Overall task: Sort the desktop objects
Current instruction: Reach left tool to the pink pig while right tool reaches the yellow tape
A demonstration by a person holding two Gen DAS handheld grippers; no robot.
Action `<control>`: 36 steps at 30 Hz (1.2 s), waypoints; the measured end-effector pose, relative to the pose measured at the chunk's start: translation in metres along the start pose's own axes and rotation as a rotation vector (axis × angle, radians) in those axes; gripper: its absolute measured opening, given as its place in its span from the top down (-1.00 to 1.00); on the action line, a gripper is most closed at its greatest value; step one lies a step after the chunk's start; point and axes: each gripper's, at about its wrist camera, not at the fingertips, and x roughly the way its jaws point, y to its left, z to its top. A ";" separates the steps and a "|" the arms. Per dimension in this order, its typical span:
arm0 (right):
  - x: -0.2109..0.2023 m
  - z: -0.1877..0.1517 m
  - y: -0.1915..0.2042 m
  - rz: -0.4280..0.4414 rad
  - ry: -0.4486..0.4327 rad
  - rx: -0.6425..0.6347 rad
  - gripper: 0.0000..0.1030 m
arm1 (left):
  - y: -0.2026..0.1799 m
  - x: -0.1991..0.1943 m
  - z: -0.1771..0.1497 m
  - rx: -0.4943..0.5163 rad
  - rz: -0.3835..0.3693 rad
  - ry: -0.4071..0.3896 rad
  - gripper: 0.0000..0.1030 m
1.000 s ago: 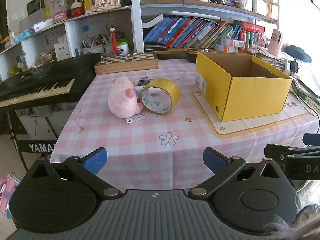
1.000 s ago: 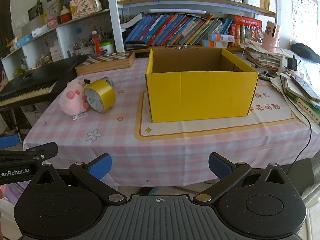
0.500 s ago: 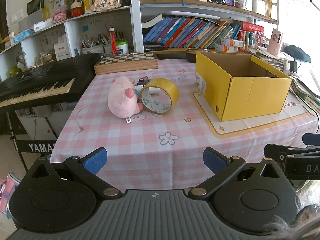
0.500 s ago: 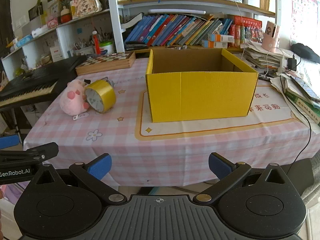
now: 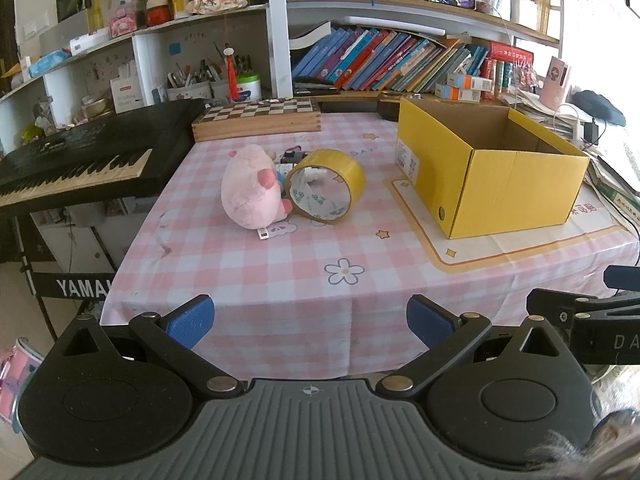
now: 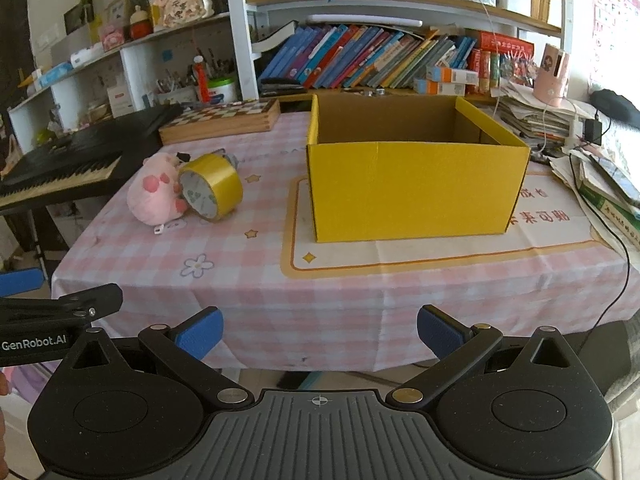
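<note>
A pink plush pig (image 5: 251,190) (image 6: 154,189) lies on the checked tablecloth, touching a roll of yellow tape (image 5: 326,185) (image 6: 211,186) that stands on its edge to its right. Small items sit behind them, mostly hidden. An open yellow cardboard box (image 5: 490,168) (image 6: 412,172) stands on a placemat to the right; its visible inside looks empty. My left gripper (image 5: 310,320) is open and empty before the table's front edge. My right gripper (image 6: 318,330) is open and empty, facing the box from in front of the table.
A wooden chessboard box (image 5: 256,120) lies at the table's back. A black Yamaha keyboard (image 5: 80,160) stands left of the table. Bookshelves line the back. Stacked papers and cables (image 6: 592,168) lie right of the box.
</note>
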 end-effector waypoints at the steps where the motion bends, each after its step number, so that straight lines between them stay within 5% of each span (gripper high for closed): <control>1: 0.000 0.000 0.001 0.004 -0.001 -0.004 -1.00 | 0.000 0.000 0.000 -0.001 0.001 -0.001 -1.00; 36: 0.048 0.039 0.058 0.228 -0.012 -0.215 -1.00 | 0.051 0.036 0.012 -0.134 0.079 0.037 -1.00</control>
